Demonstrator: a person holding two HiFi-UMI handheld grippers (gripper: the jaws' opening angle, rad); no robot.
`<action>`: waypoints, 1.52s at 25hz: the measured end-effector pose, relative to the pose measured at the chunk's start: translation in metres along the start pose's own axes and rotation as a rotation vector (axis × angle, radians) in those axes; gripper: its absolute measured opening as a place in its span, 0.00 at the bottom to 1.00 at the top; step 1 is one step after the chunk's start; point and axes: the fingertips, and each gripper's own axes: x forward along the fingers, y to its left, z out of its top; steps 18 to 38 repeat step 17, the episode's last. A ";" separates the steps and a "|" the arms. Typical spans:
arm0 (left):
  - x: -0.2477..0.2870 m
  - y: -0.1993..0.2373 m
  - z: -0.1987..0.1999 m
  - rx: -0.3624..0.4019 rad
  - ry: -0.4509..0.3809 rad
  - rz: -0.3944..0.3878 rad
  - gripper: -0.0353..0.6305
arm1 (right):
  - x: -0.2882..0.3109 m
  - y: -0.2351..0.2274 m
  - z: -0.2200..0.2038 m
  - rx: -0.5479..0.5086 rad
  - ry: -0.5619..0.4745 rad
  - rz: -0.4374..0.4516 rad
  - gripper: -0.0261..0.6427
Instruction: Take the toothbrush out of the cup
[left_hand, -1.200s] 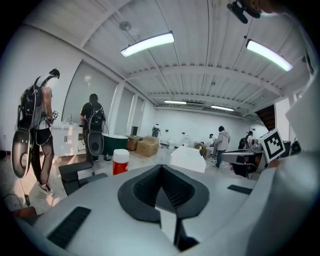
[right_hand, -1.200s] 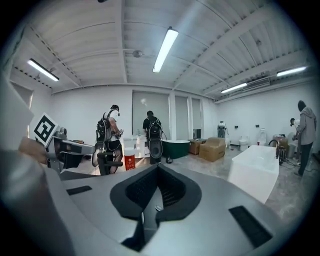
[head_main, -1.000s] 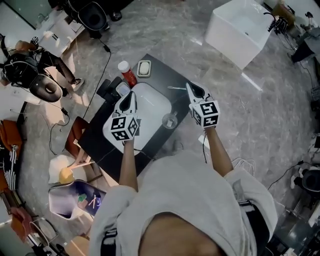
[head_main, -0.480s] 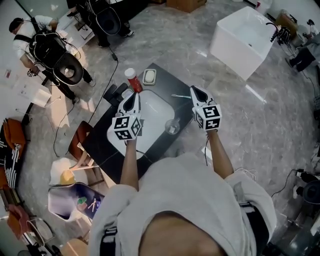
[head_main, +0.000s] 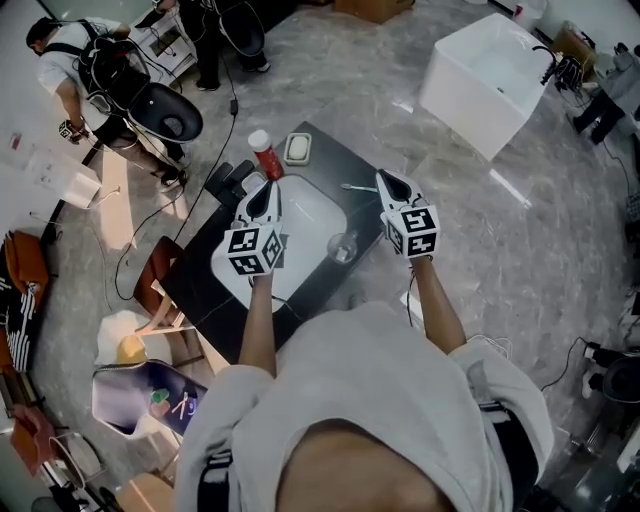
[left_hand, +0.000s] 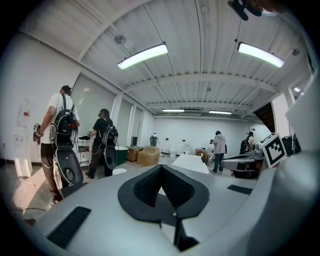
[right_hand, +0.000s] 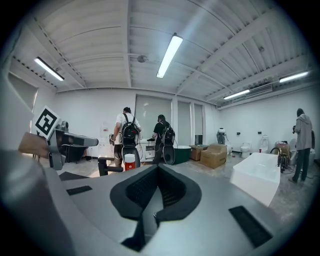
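Observation:
A clear cup (head_main: 341, 245) stands on the black counter (head_main: 320, 285), at the right rim of the white basin (head_main: 305, 215). A thin white toothbrush (head_main: 358, 188) lies flat on the counter beyond the cup, outside it. My left gripper (head_main: 266, 188) hovers over the basin's left side, shut and empty (left_hand: 161, 167). My right gripper (head_main: 383, 177) hangs just right of the toothbrush and above it, shut with nothing in it (right_hand: 158, 166). Both gripper views look out level across the room, and neither shows the cup or the toothbrush.
A red bottle with a white cap (head_main: 263, 152) and a soap dish (head_main: 298, 148) stand at the counter's far end, with black fittings (head_main: 228, 180) at the left. A white tub (head_main: 485, 65) sits on the floor at the far right. People (head_main: 90, 70) stand at the far left.
Both grippers hold their places over the counter. The people at the far left have shifted, and the head view has moved slightly.

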 end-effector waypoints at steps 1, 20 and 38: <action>0.000 0.000 0.000 -0.001 0.000 0.000 0.09 | 0.000 0.000 0.000 -0.002 0.001 0.001 0.06; 0.006 -0.004 -0.002 0.002 0.010 -0.009 0.09 | 0.003 0.000 -0.001 -0.019 0.014 0.004 0.06; 0.006 -0.004 -0.002 0.002 0.010 -0.009 0.09 | 0.003 0.000 -0.001 -0.019 0.014 0.004 0.06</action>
